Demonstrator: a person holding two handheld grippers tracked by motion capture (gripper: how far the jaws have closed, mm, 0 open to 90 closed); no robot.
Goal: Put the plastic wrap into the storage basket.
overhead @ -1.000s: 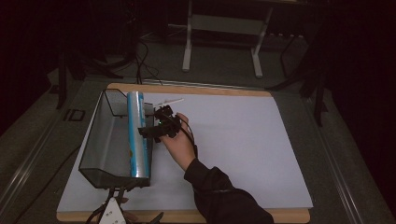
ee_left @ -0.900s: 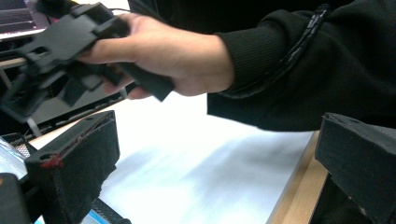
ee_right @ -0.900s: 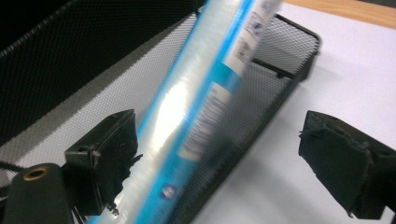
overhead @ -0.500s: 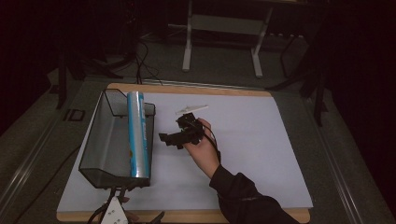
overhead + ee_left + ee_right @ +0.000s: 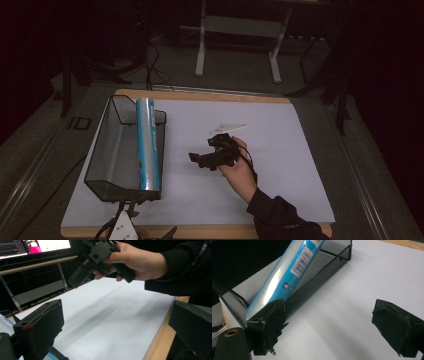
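High view: black wire-mesh basket point(image 5: 102, 150) sits on the white sheet point(image 5: 280, 150) covering the wooden table point(image 5: 200, 94), close to the sheet's left edge. Blue plastic-wrapped roll point(image 5: 147, 145) lies along the basket's right rim, running the basket's full length, its near end jutting past the near rim.

Right gripper point(image 5: 212, 156) is held in the person's right hand point(image 5: 240, 170) above the sheet, right of the basket and apart from it, jaws pointing toward the basket. Bare sheet lies between them, with more open sheet beyond the hand to the far and right edges. Left gripper point(image 5: 122, 227) is low at the table's near edge, just below the basket's near corner.

Right gripper view: jaws spread wide, nothing between them; basket wall point(image 5: 317, 270) and roll point(image 5: 287, 272) lie ahead, roll label with barcode facing up.

Left gripper view: jaws wide apart, empty; the right hand point(image 5: 140, 261) hangs over clear sheet, wooden edge strip at right.
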